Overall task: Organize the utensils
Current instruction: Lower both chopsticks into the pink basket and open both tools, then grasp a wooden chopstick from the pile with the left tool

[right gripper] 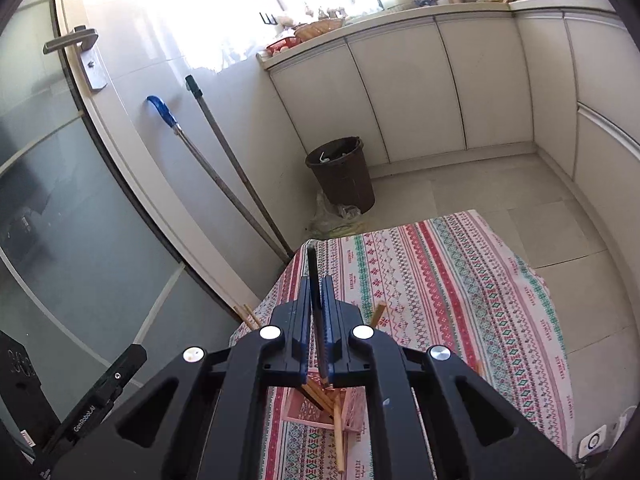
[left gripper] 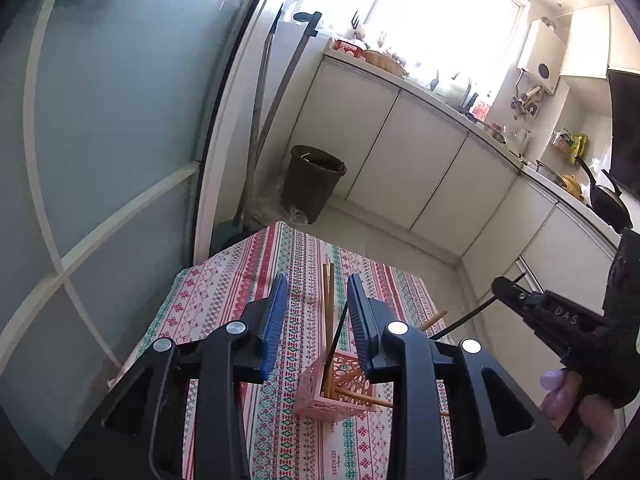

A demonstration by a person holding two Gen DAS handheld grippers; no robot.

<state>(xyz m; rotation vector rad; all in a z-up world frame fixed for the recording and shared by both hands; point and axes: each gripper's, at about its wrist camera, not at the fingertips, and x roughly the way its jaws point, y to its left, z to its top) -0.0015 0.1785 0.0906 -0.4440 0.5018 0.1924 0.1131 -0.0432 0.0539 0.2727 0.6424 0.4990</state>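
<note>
Table top: obstacles and free room

Pink holder (left gripper: 336, 388) stands on the patterned cloth (right gripper: 460, 280), near its left edge; wooden chopsticks (left gripper: 329, 320) rise from it upright and slant out to the right, blocking the space above and beside it. Left gripper (left gripper: 318, 320) hangs over the holder, jaws apart; right gripper (right gripper: 316, 316) beside it, clamped on a black chopstick (right gripper: 313, 280) that juts forward. Cloth to the right and beyond lies bare.

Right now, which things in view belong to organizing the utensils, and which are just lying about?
Job: pink perforated plastic basket; tan wooden chopsticks; thin black chopstick in the right claw.
Lying about: dark brown waste bin; two long-handled mops.
</note>
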